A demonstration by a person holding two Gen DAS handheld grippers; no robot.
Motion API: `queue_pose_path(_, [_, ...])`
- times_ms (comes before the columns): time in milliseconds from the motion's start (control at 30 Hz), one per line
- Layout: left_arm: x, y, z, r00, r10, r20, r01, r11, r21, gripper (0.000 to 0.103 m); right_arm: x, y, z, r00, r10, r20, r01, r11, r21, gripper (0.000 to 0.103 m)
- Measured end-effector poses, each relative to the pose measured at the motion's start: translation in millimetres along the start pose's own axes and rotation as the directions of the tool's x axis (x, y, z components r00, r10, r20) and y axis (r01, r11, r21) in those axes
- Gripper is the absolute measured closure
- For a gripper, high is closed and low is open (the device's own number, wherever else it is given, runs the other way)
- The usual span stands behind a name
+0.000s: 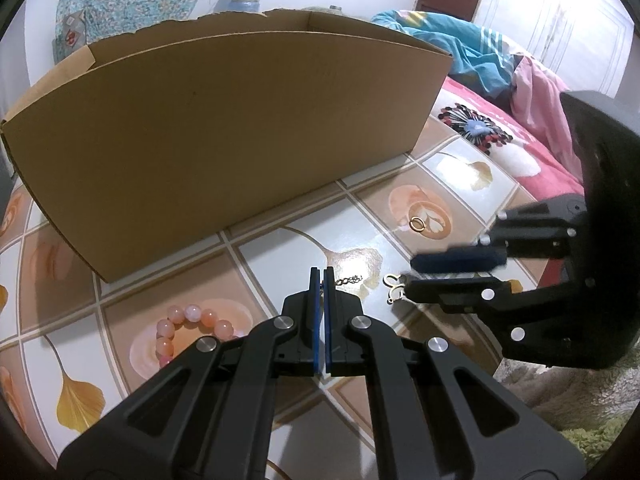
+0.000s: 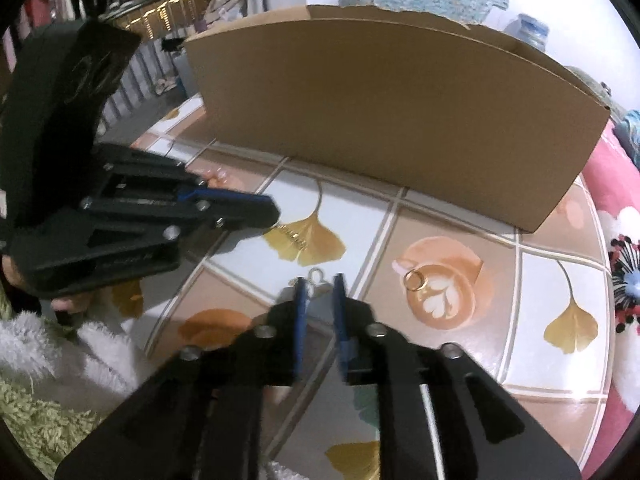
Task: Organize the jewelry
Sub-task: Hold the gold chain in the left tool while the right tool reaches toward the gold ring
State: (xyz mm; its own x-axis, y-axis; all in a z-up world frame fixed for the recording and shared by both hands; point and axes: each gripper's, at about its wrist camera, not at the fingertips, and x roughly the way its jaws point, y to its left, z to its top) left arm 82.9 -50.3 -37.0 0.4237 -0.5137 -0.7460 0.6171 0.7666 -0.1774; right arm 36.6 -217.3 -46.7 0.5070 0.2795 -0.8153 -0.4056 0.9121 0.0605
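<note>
My left gripper (image 1: pixel 323 274) is shut on one end of a thin gold chain (image 1: pixel 349 280), low over the tiled table; the chain also shows in the right wrist view (image 2: pixel 294 236). My right gripper (image 2: pixel 320 282) is open, its fingers on either side of a gold earring (image 2: pixel 316 276), which also shows in the left wrist view (image 1: pixel 393 286). A gold ring (image 1: pixel 417 223) lies on a coffee-print tile, also in the right wrist view (image 2: pixel 414 280). A pink bead bracelet (image 1: pixel 188 330) lies left of my left gripper. A large open cardboard box (image 1: pixel 224 136) stands behind.
The table (image 1: pixel 280 248) has a tile-print cover with ginkgo leaves and coffee cups. A bed with pink and blue bedding (image 1: pixel 500 76) lies to the right. A fluffy rug (image 2: pixel 48 400) lies below the table's near edge.
</note>
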Motion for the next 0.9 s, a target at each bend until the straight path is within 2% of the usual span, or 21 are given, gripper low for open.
queue_pose_path(167, [-1, 0, 0, 1.000, 0.001, 0.001, -0.001, 1.000, -0.004, 0.102, 6, 6, 2, 1.000, 0.001, -0.003, 0.000, 0.999, 0.036, 0.082])
queue_pose_path(300, [-1, 0, 0, 1.000, 0.001, 0.001, -0.001, 1.000, -0.004, 0.102, 6, 20, -2, 0.998, -0.065, 0.022, 0.064, 0.998, 0.021, 0.082])
queue_pose_path(500, [-1, 0, -1, 1.000, 0.000, 0.003, 0.000, 1.000, -0.005, 0.102, 4, 22, -4, 0.995, -0.090, 0.031, 0.088, 0.995, 0.050, 0.083])
queue_pose_path(900, [-11, -2, 2, 1.000, -0.008, 0.023, 0.008, 1.000, 0.003, 0.102, -11, 12, -9, 0.994, -0.083, 0.064, 0.078, 0.994, 0.071, 0.083])
